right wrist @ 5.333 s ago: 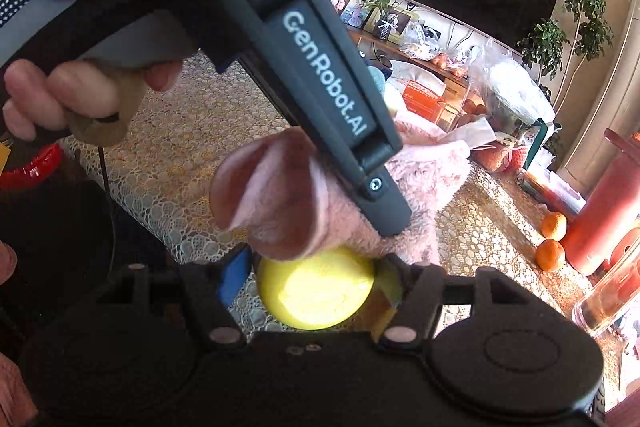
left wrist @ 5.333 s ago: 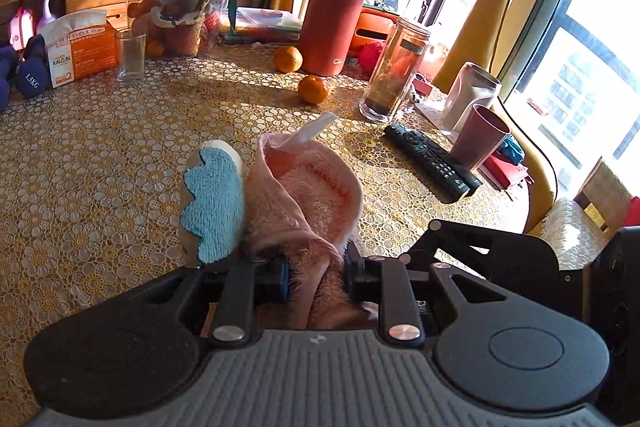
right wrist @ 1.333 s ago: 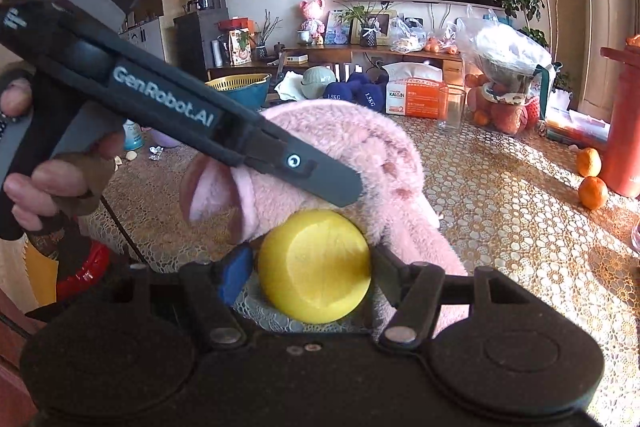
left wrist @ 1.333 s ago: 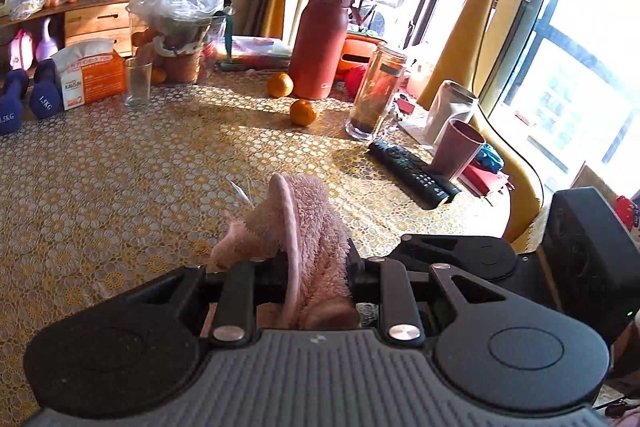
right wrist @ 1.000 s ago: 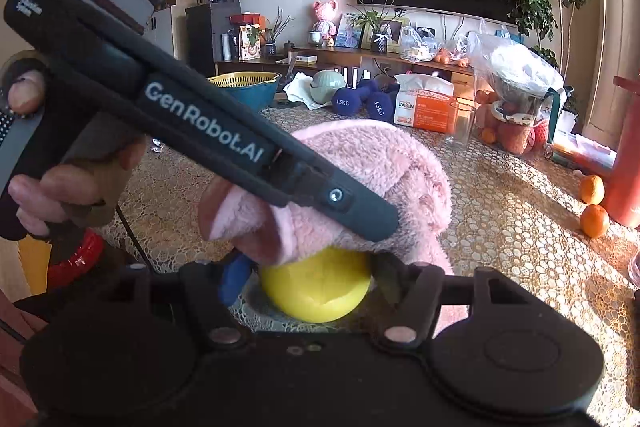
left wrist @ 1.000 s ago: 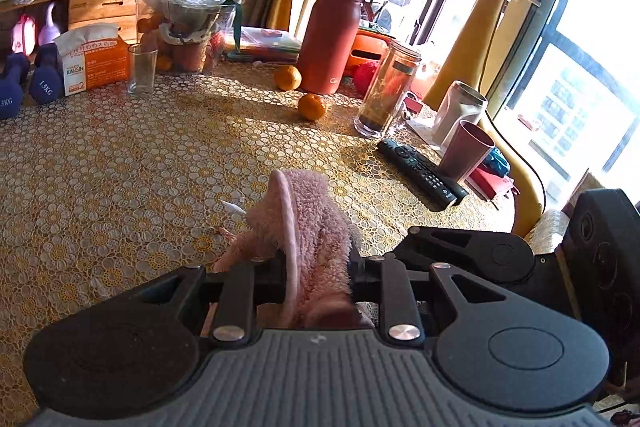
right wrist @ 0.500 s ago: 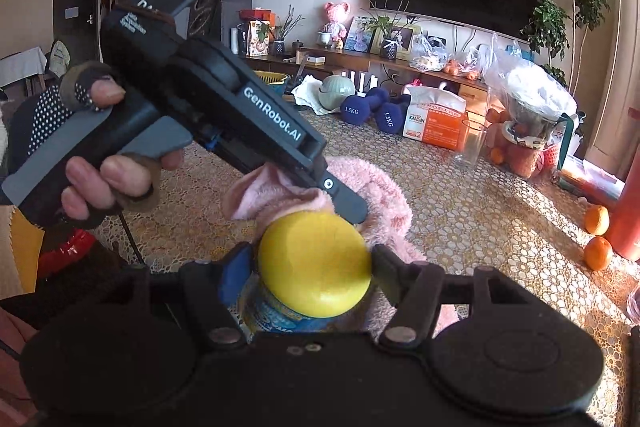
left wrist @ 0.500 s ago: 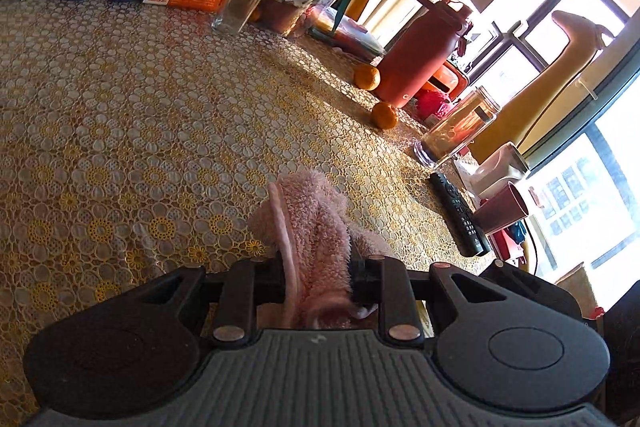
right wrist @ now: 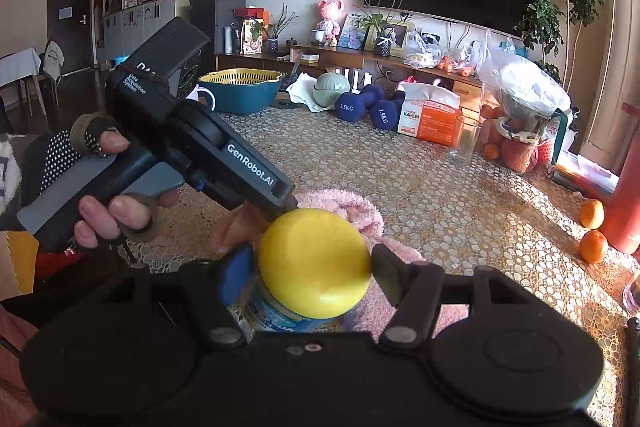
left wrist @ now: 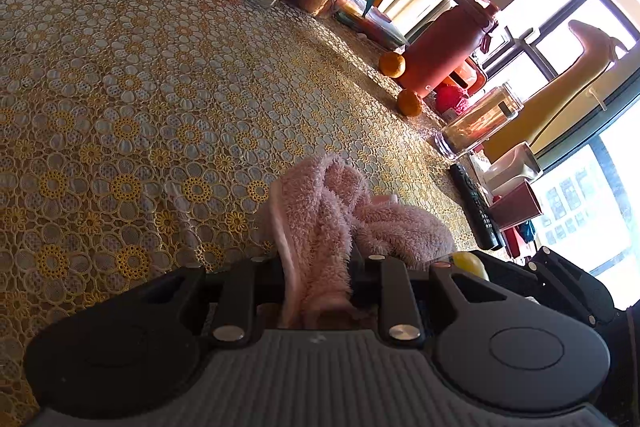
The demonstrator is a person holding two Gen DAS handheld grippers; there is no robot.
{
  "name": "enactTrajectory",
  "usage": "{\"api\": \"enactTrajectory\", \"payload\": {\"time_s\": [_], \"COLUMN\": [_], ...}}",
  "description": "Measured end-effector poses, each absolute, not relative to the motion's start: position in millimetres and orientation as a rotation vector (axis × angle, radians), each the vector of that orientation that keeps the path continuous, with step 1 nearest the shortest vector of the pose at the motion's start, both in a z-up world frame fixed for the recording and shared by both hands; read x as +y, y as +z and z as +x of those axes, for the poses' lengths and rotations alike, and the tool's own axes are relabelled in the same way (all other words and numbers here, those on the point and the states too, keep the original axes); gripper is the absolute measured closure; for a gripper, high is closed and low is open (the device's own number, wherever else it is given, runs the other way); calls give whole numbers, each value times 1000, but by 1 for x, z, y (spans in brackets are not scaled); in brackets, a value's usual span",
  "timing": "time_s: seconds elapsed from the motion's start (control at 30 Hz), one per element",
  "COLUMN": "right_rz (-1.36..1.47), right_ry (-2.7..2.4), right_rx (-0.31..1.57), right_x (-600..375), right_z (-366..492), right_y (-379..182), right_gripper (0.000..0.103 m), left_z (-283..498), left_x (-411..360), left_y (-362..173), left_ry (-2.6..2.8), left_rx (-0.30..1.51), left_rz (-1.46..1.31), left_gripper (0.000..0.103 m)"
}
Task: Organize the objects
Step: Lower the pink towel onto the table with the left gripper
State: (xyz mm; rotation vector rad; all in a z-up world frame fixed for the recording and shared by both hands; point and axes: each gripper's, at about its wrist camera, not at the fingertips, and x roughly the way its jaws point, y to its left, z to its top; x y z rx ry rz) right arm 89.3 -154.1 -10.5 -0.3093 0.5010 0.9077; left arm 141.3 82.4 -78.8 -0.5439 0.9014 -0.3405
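Observation:
My left gripper [left wrist: 318, 263] is shut on a fluffy pink towel [left wrist: 320, 215], which drapes down onto the yellow lace tablecloth [left wrist: 140, 87]. My right gripper [right wrist: 312, 267] is shut on a blue jar with a yellow lid [right wrist: 314, 259], held just right of the towel. In the right wrist view the left gripper [right wrist: 280, 205] comes in from the left and the pink towel [right wrist: 360, 211] lies behind and under the jar. The lid's edge [left wrist: 468, 263] shows at the right in the left wrist view.
Along the table's far side stand blue dumbbells [right wrist: 364, 109], an orange tissue box [right wrist: 430, 119], a glass [right wrist: 464, 139], a bagged fruit basket [right wrist: 524, 115], two oranges [left wrist: 400, 83], a red flask [left wrist: 448, 55], a jar [left wrist: 480, 123], a remote [left wrist: 476, 211] and cups [left wrist: 516, 203].
The towel has slid off the jar: the lid and blue label now stand bare. The left gripper has tilted and drawn the towel down toward the table.

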Motion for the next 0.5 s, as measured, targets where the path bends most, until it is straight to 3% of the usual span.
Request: {"api": "enactTrajectory", "payload": {"time_s": [0.5], "right_rz": [-311], "right_ry": [868], "right_rx": [501], "right_x": [-149], "right_z": [85], "right_y": [-10], "right_gripper": [39], "left_z": [127], "left_x": [73], "left_y": [-87], "left_ry": [-232], "left_rx": [863], "left_rz": [-244], "left_gripper": [80]}}
